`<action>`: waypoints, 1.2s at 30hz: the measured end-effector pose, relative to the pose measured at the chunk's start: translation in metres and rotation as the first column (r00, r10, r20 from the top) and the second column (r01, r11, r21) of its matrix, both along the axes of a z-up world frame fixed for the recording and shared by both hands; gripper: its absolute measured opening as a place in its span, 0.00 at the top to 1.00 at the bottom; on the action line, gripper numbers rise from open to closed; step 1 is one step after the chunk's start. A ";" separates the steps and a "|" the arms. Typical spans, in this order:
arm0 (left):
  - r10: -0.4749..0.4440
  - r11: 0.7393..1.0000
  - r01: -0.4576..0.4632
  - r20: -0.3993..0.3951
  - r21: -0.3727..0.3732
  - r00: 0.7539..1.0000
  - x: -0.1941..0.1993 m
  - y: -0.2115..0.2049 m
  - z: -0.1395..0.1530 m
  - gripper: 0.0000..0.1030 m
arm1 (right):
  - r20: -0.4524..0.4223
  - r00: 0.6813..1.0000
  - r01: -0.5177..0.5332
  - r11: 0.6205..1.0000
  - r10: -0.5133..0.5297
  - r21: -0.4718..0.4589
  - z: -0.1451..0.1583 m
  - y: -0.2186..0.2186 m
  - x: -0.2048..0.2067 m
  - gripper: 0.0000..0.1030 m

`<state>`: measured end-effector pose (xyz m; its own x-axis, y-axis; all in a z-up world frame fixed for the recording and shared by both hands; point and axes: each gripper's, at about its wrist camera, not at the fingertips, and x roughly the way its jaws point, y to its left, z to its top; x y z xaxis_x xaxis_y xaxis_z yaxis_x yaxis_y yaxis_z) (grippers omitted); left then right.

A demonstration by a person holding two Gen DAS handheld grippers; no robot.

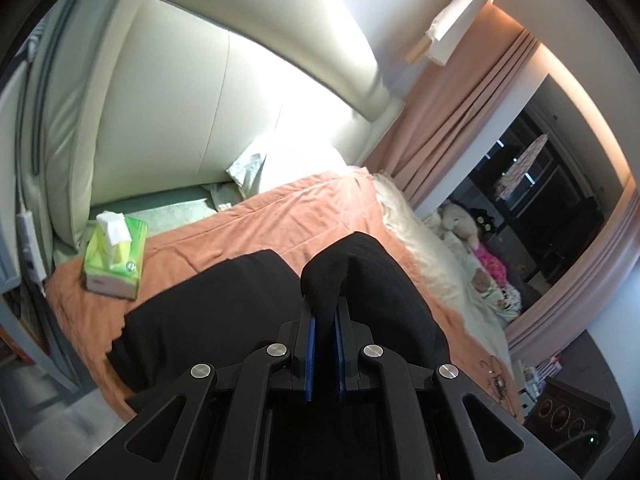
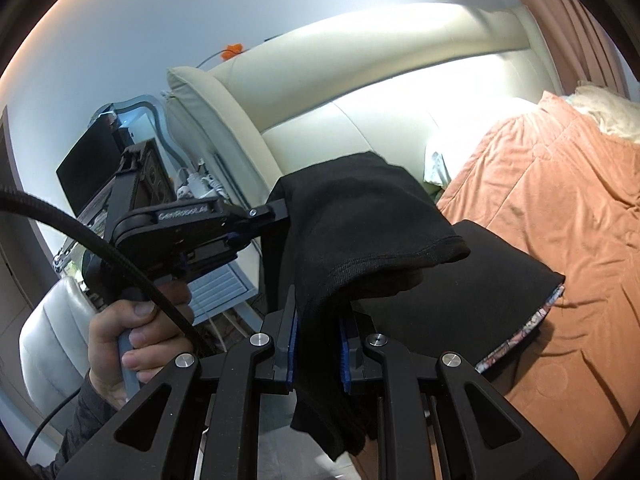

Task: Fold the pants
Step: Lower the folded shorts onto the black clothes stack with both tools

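Black pants (image 2: 352,220) hang bunched between both hand-held grippers, hem drooping.

A bed (image 1: 280,216) with an orange cover stands against a padded cream headboard (image 1: 168,92), brightly lit from above. Pink curtains (image 1: 452,120) frame a dark window (image 1: 560,208). A green tissue box (image 1: 114,256) sits on the cover near a white pillow (image 1: 248,168); the walls (image 2: 120,20) are pale.
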<state>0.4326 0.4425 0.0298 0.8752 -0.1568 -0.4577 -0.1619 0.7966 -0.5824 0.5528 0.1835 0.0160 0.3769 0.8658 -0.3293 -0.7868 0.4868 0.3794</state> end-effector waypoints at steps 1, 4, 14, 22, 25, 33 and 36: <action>0.002 1.000 -0.001 -0.012 0.010 1.000 0.010 0.001 -0.004 0.92 | -0.009 1.000 0.002 1.000 -0.002 -0.001 -0.004 0.004 0.010 0.87; 0.002 0.999 -0.001 -0.056 0.032 0.998 0.040 0.002 -0.016 0.92 | -0.033 0.999 0.011 1.000 -0.011 -0.002 -0.014 0.013 0.038 0.87; 0.018 0.994 0.000 -0.165 0.110 0.986 0.119 -0.006 -0.056 0.90 | -0.110 0.991 0.079 0.997 -0.077 0.013 -0.048 0.022 0.122 0.84; 0.074 0.989 -0.036 -0.261 0.145 0.963 0.119 -0.005 -0.086 0.58 | -0.306 0.921 0.247 0.969 -0.243 -0.025 -0.108 -0.020 0.169 0.40; 0.058 0.990 -0.022 -0.257 0.141 0.965 0.106 -0.008 -0.088 0.58 | -0.340 0.906 0.266 0.964 -0.252 -0.007 -0.116 -0.034 0.175 0.40; 0.035 0.989 -0.002 -0.216 0.150 0.976 0.073 -0.035 -0.083 0.58 | -0.237 0.948 0.224 0.974 -0.213 0.021 -0.081 -0.026 0.168 0.58; 0.033 0.987 0.000 -0.208 0.159 0.978 0.068 -0.048 -0.081 0.70 | -0.181 0.967 0.186 0.982 -0.180 0.018 -0.066 -0.007 0.161 0.66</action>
<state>0.5005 0.3942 -0.0514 0.7591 -0.0548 -0.6486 -0.2807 0.8715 -0.4021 0.7143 0.1760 -0.0502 0.4680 0.7996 -0.3764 -0.6037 0.6003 0.5247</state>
